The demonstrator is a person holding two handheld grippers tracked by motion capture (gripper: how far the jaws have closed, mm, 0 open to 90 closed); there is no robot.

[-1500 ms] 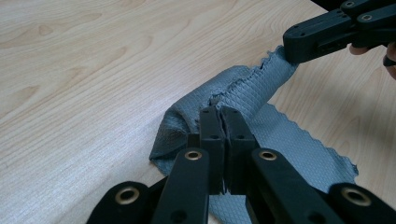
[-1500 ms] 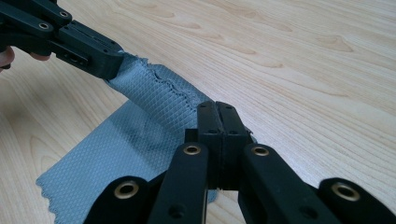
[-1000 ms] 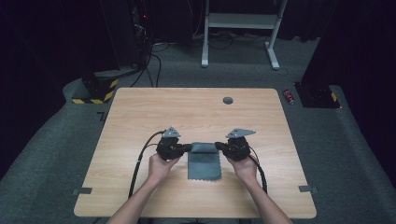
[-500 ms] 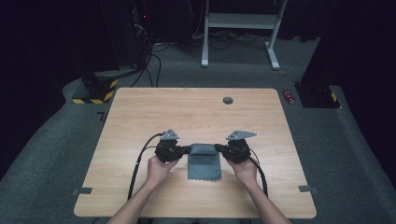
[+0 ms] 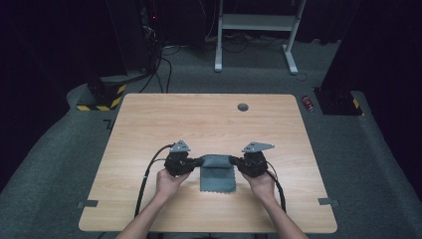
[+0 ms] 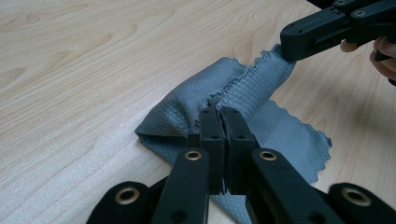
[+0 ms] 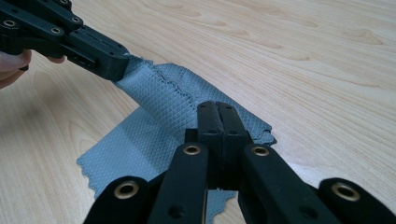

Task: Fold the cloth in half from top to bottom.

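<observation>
In the high view, a grey cloth (image 5: 217, 174) is being held on the near middle part of the wooden table (image 5: 149, 129). The far edge of the cloth is being lifted between the two grippers, while its near part is lying flat on the table. The left hand-held gripper (image 5: 199, 162) is being closed on the far left corner, and the right hand-held gripper (image 5: 233, 161) is being closed on the far right corner. A small dark round disc (image 5: 243, 106) is being seen near the far edge of the table, well apart from the cloth.

In the left gripper view, the jaws of the left hand-held gripper (image 6: 223, 112) are being pressed together on the folded edge of the cloth (image 6: 182, 116). The right hand-held gripper (image 6: 288, 52) is being seen farther off, pinching the other corner.

In the right gripper view, the jaws of the right hand-held gripper (image 7: 216, 108) are being shut tightly on the cloth (image 7: 163, 100). The left hand-held gripper (image 7: 119, 65) is being seen at the upper left, gripping the opposite corner.
</observation>
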